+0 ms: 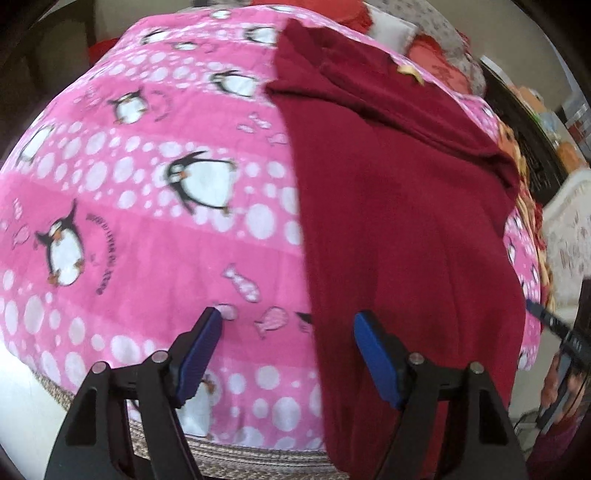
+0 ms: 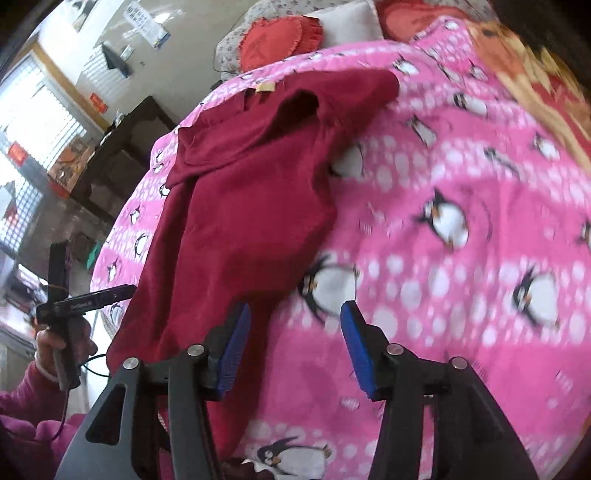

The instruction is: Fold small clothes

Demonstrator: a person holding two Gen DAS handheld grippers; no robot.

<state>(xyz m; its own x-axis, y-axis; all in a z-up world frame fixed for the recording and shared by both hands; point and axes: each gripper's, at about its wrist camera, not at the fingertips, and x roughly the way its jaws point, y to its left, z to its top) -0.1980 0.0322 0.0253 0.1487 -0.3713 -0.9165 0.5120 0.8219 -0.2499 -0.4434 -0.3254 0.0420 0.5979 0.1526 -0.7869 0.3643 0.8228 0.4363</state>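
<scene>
A dark red garment (image 1: 399, 221) lies lengthwise on a pink penguin-print blanket (image 1: 147, 221), folded into a long strip, with its near end hanging over the bed's front edge. A tan label (image 1: 410, 70) shows at its far end. My left gripper (image 1: 288, 321) is open and empty, hovering over the garment's left edge near the front. In the right wrist view the garment (image 2: 240, 206) lies left of centre on the blanket (image 2: 443, 240). My right gripper (image 2: 295, 314) is open and empty above the garment's right edge. The left gripper (image 2: 92, 299) shows at far left.
Red cushions (image 2: 280, 40) and a white pillow (image 2: 347, 18) lie at the bed's far end. A dark wooden cabinet (image 2: 122, 147) stands beside the bed. A woven mat edge (image 1: 229, 458) runs under the blanket's front.
</scene>
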